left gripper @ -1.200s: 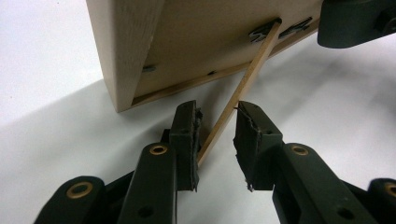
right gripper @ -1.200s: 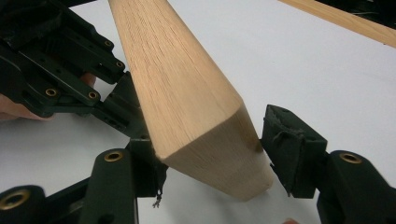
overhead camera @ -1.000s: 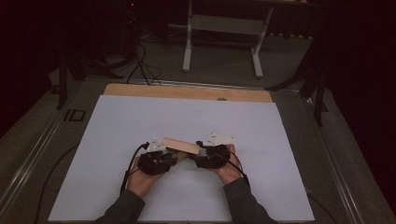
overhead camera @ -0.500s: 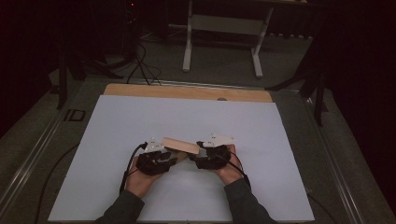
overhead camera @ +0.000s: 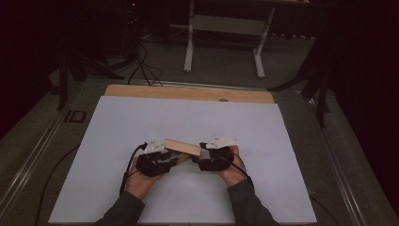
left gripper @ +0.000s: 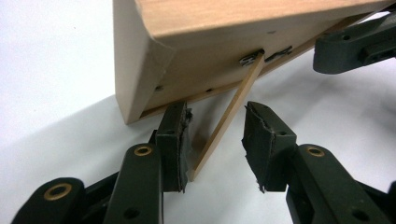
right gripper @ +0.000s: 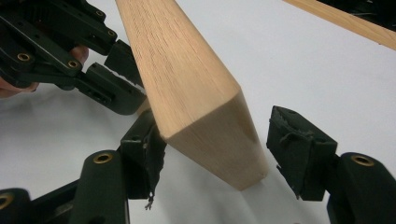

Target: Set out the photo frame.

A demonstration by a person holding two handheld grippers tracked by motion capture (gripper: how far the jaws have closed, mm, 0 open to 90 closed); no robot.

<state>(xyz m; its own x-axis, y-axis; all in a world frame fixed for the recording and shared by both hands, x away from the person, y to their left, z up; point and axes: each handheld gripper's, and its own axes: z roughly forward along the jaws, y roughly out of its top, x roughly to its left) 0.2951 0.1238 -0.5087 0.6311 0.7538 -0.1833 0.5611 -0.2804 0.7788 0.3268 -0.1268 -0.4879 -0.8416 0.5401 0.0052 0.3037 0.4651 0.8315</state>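
Wooden block (overhead camera: 182,147) propped up between both grippers near the front middle of the white table

Closest in, the left gripper (left gripper: 215,140) has its jaws apart around a thin wooden strut (left gripper: 229,115) hinged to the block's underside; the strut leans by the left pad (left gripper: 173,144), clear of the right one, and the jaws have just been opening. Over on the other end, the right gripper (right gripper: 212,161) straddles the block's tip, jaws just been widening, a clear gap on the right side, the left pad close against the wood though I can't tell if it touches. From above, the block tilts between the two hands on the white sheet (overhead camera: 197,117), with the bare wooden table edge (overhead camera: 188,92) beyond and a metal stand (overhead camera: 226,28) on the floor farther back
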